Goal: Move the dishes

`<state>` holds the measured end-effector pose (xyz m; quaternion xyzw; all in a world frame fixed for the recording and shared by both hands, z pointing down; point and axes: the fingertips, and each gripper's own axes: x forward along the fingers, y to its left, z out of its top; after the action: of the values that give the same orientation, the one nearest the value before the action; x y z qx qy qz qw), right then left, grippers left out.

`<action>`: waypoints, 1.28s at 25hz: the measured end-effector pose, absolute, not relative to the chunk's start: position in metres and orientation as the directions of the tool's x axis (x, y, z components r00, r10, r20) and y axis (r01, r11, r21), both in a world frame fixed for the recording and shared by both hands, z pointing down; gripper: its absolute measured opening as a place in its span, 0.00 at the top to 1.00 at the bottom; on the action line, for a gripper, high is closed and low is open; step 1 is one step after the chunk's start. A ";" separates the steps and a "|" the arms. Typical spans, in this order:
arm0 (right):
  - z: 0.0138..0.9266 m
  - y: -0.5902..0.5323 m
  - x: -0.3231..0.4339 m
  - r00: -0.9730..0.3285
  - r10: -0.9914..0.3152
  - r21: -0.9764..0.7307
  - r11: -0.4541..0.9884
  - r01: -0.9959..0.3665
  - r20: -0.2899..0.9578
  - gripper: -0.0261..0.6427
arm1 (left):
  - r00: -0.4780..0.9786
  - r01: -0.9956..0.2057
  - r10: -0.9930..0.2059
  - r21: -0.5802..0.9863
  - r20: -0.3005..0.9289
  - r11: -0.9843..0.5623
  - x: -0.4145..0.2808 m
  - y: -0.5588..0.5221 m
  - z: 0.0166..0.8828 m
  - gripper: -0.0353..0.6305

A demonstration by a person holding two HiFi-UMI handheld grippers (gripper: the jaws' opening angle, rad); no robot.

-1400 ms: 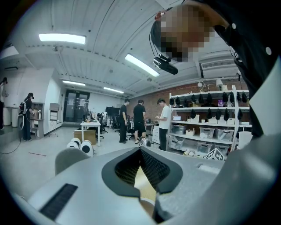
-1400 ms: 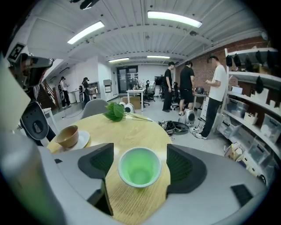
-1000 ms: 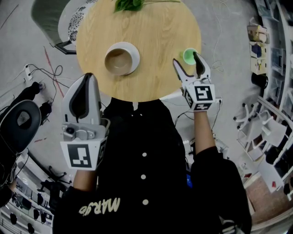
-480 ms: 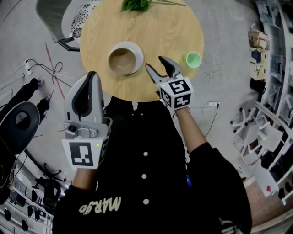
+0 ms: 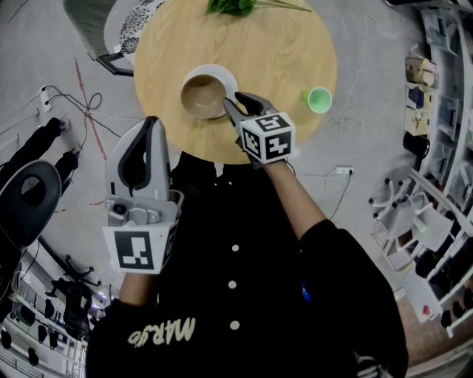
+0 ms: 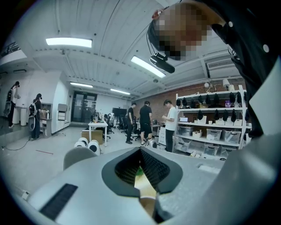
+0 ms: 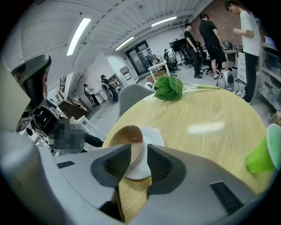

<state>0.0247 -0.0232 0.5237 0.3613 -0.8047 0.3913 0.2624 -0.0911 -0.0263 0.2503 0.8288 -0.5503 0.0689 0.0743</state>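
Jaws of the right gripper (image 5: 236,100) have just been closing and now pinch the bowl (image 5: 203,94) rim. Left gripper (image 5: 148,127) hangs off the table (image 5: 295,52), jaws together, empty.

The bowl (image 5: 203,97) is brown, plate (image 5: 222,73) white, cup (image 5: 319,100) green, table (image 5: 281,46) pale wood

Bare wood lies open across the table (image 5: 281,52) between the bowl (image 5: 203,94) on its plate (image 5: 222,71) and the green cup (image 5: 319,99). The leafy sprig (image 5: 230,6) blocks the far edge. The right gripper (image 5: 233,99), jaws just closing with the bowl's rim between them, takes up the bowl's near side; a chair (image 5: 81,18) stands off the table's far left
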 end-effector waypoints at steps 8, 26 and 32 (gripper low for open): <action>0.544 -0.026 0.010 -0.581 -0.332 -0.454 0.388 -0.802 0.743 0.81 | 0.375 -0.927 -0.903 0.055 0.208 -0.372 -0.097 -0.030 0.260 0.94; 0.558 -0.032 0.007 -0.524 -0.305 -0.448 0.286 -0.847 0.795 0.95 | 0.365 -0.931 -0.904 0.066 0.221 -0.360 -0.109 -0.031 0.267 0.94; 0.558 -0.030 0.008 -0.526 -0.304 -0.454 0.280 -0.846 0.794 0.95 | 0.371 -0.929 -0.902 0.068 0.219 -0.365 -0.106 -0.032 0.265 0.94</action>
<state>0.0085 -0.0302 0.5578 0.3867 -0.7433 0.4590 0.2955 -0.1062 -0.0317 0.2652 0.8230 -0.5562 0.0724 0.0901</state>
